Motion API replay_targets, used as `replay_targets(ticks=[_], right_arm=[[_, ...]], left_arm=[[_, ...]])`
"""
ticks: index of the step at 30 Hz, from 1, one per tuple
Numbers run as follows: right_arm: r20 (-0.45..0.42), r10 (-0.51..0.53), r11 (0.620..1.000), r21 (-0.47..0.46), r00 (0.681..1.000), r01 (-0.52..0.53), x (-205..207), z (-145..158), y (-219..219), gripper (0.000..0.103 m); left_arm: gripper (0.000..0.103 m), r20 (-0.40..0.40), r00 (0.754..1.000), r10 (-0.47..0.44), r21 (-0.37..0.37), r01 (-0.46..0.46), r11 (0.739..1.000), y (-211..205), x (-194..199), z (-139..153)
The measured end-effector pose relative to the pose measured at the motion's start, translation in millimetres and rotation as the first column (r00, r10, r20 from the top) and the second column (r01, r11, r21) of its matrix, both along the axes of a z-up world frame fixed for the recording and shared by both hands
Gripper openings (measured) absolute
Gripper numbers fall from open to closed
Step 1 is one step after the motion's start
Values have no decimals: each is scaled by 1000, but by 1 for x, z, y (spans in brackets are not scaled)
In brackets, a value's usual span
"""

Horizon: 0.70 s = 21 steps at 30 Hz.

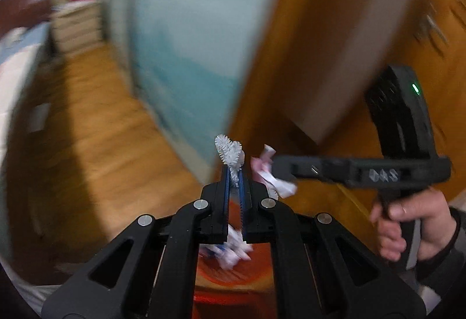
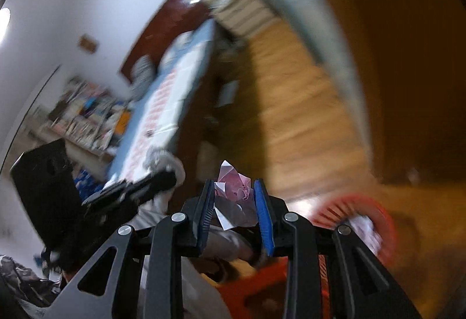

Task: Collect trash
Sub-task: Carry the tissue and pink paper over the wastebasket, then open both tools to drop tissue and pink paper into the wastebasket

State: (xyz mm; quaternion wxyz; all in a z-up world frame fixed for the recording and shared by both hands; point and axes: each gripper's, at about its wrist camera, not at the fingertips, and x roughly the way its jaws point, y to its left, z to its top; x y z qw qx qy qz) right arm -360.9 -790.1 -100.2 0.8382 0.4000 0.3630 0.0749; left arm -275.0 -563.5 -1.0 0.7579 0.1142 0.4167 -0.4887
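My left gripper [image 1: 234,170] is shut on a white fuzzy pipe-cleaner-like piece [image 1: 229,151] that sticks out past its tips. My right gripper [image 2: 234,196] is shut on a crumpled pink and white paper [image 2: 234,202]. In the left wrist view the right gripper [image 1: 284,170] comes in from the right with the crumpled paper [image 1: 269,173], level with my left tips. A red slatted basket [image 1: 233,281] lies below the left gripper, with crumpled paper [image 1: 230,249] in it. It also shows in the right wrist view [image 2: 358,211], low right, holding paper [image 2: 365,230].
Both views are motion-blurred. A wooden floor [image 1: 96,121], a pale blue door or panel [image 1: 198,51] and an orange-brown wooden cabinet [image 1: 326,27] surround me. A bed [image 2: 174,86] and a cluttered shelf [image 2: 87,115] lie far left. The left gripper's body [image 2: 58,196] is close by.
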Motion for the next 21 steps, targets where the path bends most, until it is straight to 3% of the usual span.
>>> replay_targets(ticks=[3,5,7,10,12,13,15,21], right_arm=[[-78,-56,998,11,995,57,-26,-41,-9,30],[-145,-80,995,47,986,87,-42,-77,-14,30],[-217,-83,993,62,973,99,-46,-109,-13,30],[-353,-118,985,74,928,153,-46,-160,-6,30],[-397,-125,980,92,909,175,-43,-183,3,30],[-420,-121,981,89,900,174,-42,-194,5,30],[-432,-117,982,86,894,170,-37,-202,9,30],[-446,-106,990,34,889,135,-28,-204,14,33]], left_arm=[[6,-38,995,-94,80,96,992,-30,-22,-38],[6,-57,993,-106,178,114,977,-44,-24,-66],[6,-131,984,-120,259,151,954,-58,-21,-99],[6,-154,977,-148,392,198,898,-73,-24,-148],[6,-240,961,-138,422,231,877,-78,-20,-177],[6,-246,960,-134,452,236,860,-79,-16,-187],[6,-256,958,-129,488,243,838,-80,-12,-198],[6,-241,963,-121,498,230,836,-82,-24,-198]])
